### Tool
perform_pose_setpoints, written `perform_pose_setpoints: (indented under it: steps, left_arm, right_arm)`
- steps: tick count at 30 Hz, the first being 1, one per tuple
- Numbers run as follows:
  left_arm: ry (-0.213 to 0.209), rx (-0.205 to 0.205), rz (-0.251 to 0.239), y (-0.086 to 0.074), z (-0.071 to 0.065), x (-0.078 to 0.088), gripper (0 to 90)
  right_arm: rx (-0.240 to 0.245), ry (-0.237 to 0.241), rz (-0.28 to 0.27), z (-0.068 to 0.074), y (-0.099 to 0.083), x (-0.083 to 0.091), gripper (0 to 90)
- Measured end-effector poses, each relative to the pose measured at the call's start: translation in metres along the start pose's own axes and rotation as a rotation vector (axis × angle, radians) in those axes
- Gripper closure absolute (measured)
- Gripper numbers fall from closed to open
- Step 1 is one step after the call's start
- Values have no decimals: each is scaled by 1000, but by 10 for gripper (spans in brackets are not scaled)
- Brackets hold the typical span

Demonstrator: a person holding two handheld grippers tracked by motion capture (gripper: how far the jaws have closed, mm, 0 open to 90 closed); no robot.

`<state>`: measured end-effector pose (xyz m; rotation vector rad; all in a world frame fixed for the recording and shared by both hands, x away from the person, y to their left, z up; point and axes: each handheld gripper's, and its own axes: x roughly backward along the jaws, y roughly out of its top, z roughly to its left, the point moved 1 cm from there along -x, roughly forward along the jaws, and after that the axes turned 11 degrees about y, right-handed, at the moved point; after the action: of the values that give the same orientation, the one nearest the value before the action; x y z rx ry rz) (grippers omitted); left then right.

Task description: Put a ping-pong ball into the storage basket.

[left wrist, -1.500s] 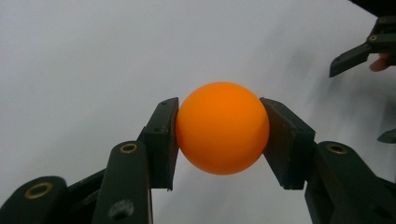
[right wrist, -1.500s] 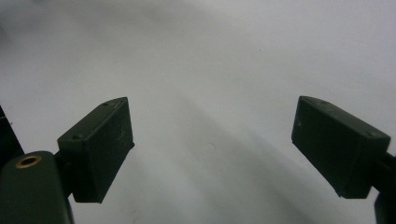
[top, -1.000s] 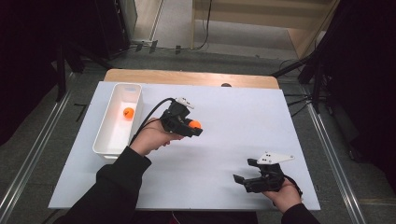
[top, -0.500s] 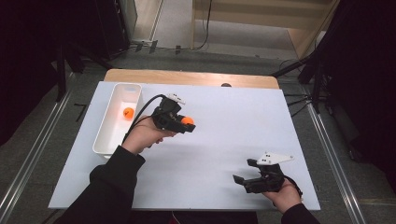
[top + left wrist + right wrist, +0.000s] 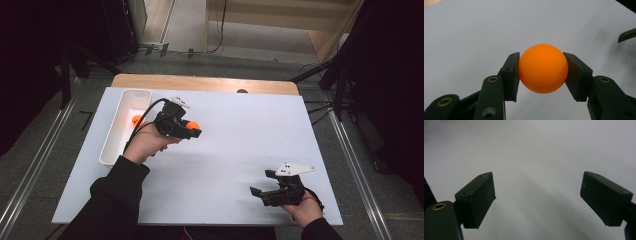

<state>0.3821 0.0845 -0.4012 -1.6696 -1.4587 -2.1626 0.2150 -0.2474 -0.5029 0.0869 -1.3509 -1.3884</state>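
My left gripper [image 5: 192, 129] is shut on an orange ball [image 5: 193, 125], held just above the white table to the right of a white tray [image 5: 116, 145]. In the left gripper view the ball [image 5: 543, 68] sits squeezed between both black pads [image 5: 512, 72]. A second orange ball [image 5: 136, 120] lies inside the tray. My right gripper [image 5: 257, 190] rests low at the table's front right, open, its two pads [image 5: 477, 197] wide apart with bare table between them.
The white table sheet [image 5: 240, 135] spreads between the two hands. A wooden board edge [image 5: 210, 84] runs along the far side. Dark floor and metal rails [image 5: 30, 170] flank the table.
My left hand has carried the orange ball leftward and a little farther away, closer to the tray. The right gripper has stayed put.
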Motion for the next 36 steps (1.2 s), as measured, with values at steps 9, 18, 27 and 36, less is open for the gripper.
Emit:
perform_pose_setpoints:
  steps: [9, 18, 27, 36]
  left_arm:
    - [22, 22, -11, -3, 8, 9, 506]
    - [45, 60, -30, -8, 19, 17, 506]
    - [77, 96, -34, -15, 31, 25, 506]
    - [114, 114, -35, -22, 38, 33, 506]
  right_arm:
    - [-12, -8, -2, -1, 1, 1, 112]
    - [-4, -4, -3, -2, 2, 0, 112]
    - [5, 6, 2, -2, 5, -2, 112]
    - [9, 8, -5, -3, 5, -1, 112]
